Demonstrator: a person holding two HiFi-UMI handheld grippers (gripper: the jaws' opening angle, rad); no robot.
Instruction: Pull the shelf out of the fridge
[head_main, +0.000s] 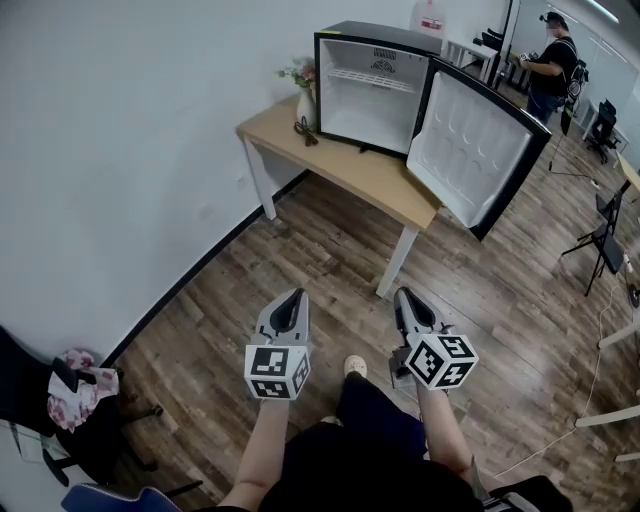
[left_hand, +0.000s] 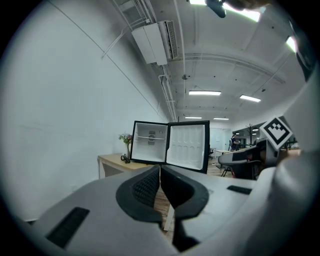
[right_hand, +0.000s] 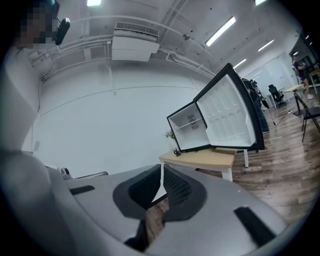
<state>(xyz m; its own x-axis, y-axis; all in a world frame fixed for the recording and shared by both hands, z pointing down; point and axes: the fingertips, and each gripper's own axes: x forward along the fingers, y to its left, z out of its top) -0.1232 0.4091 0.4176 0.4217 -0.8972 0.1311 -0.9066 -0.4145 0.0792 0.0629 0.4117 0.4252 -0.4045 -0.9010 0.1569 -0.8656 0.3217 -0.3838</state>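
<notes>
Between the jaws: nothing. The left gripper (left_hand: 160, 172) and the right gripper (right_hand: 161, 170) each have their jaws pressed together, empty.
Around the grippers: both are held low and side by side over the wood floor (head_main: 300, 250), tips pointing forward.
Ahead of the jaws: the fridge (head_main: 372, 120) stands on the tabletop (head_main: 370, 180), well apart from both grippers, its door (head_main: 470, 150) swung open to the right.
Shelf place: the wire shelf (head_main: 372, 78) lies flat in the upper part of the fridge, fully inside.
Shelf axis: its front edge runs left to right across the opening, so the pull likely comes straight out toward the person.
Nearer gripper: neither clearly. The right one lines up closer to the door side.
Next move needs: probably closing the gap first, then parting the jaws at the shelf's front edge.
</notes>
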